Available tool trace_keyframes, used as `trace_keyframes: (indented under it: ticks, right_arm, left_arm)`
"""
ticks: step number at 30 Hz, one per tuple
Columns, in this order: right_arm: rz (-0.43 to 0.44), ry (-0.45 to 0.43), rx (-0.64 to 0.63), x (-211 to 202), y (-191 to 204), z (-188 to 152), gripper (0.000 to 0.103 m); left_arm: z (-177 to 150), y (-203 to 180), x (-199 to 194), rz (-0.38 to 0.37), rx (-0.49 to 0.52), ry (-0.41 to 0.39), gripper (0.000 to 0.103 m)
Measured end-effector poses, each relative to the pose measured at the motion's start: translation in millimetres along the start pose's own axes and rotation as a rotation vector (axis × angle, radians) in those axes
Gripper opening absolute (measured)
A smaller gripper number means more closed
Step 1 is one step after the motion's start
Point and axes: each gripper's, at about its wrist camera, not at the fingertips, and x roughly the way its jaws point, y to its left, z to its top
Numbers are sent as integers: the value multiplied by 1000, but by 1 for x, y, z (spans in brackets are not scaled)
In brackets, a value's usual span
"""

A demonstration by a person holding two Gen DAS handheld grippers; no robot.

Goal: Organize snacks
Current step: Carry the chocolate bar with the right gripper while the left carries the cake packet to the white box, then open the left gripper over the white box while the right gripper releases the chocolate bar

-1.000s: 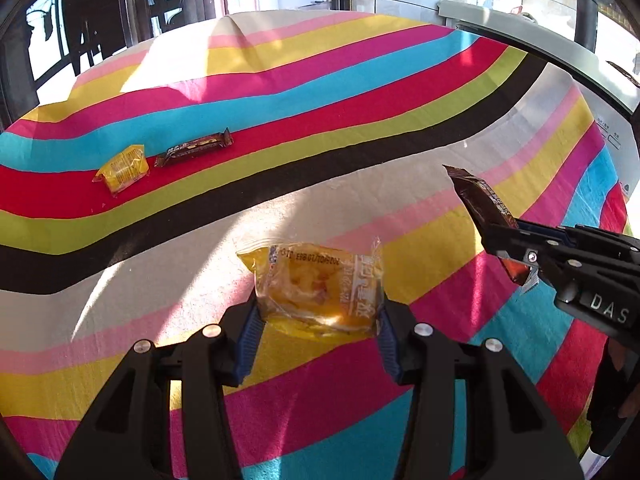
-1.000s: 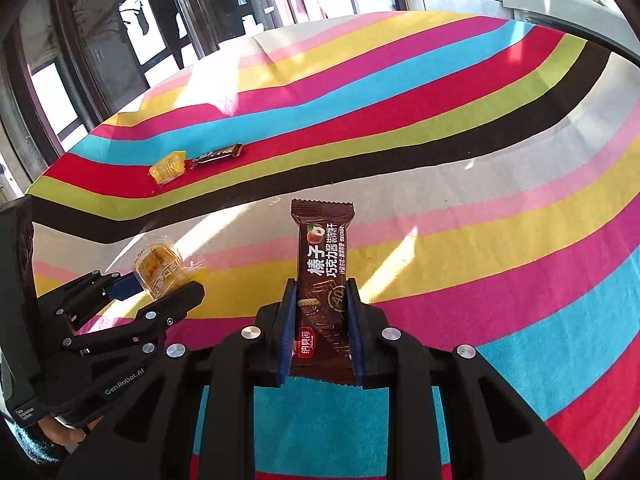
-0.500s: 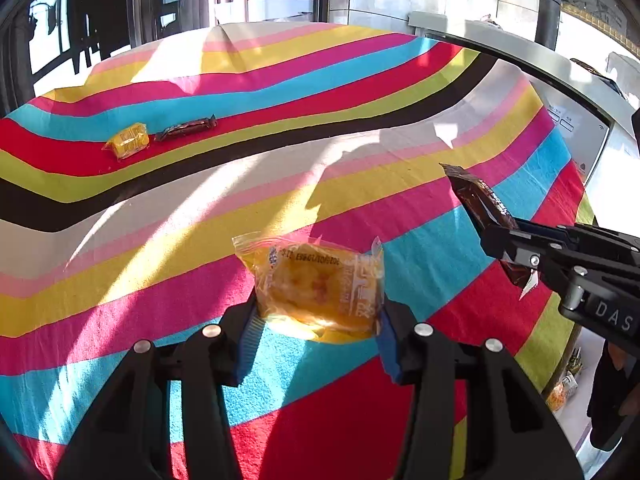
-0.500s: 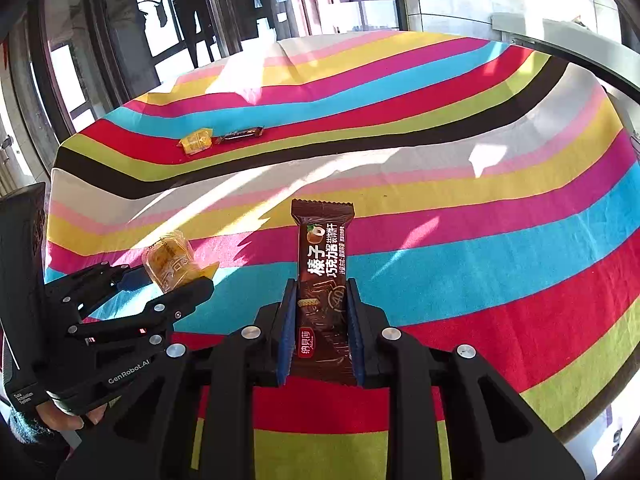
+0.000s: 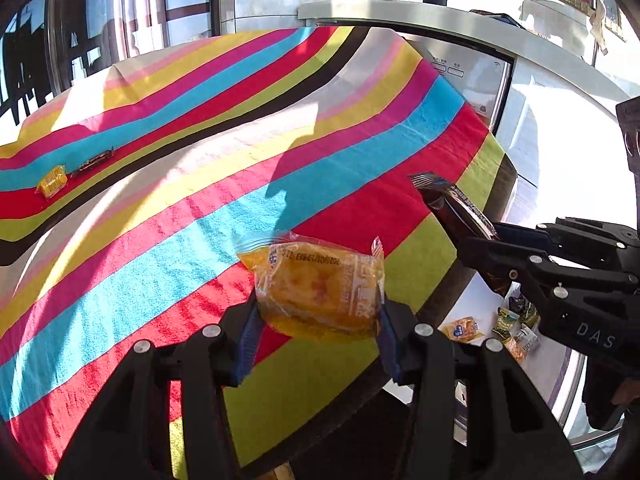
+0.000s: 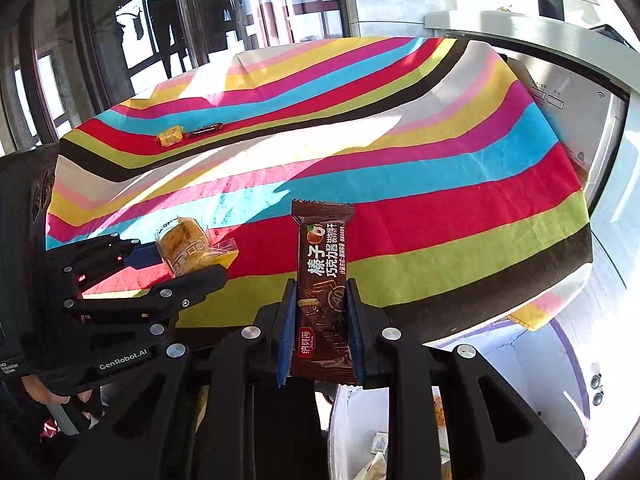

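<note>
While both snacks are carried clear of the striped worktop [image 5: 168, 216], the step in hand is judged to be the transfer to storage. The left claw [image 5: 318, 320] is clamped on a yellow cake packet [image 5: 320, 288]; the right claw [image 6: 320, 332] is clamped on a brown chocolate bar [image 6: 322, 276], held upright. A white container [image 5: 476, 304] with packets inside is seen below the worktop's near right edge, and a lowering and release over it is what the next move seems to call for. Open room lies to the right, though the cloth's hanging edge is near. Two snacks, a small yellow packet [image 5: 51, 181] and a dark bar [image 5: 93, 163], are left far off to the left, just beside each other.
</note>
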Motion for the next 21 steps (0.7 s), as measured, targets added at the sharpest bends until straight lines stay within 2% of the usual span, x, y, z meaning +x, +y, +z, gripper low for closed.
trace_keyframes:
  ticks: [12,21]
  right_arm:
    - [-106,21,190,-34,-81,-69,23]
    - [-169,54,318,-43,-127,-111,23]
  left_arm:
    - [-11,-110,25,-112,230,86,49]
    - [-17,-167,52,-164,384,157,49]
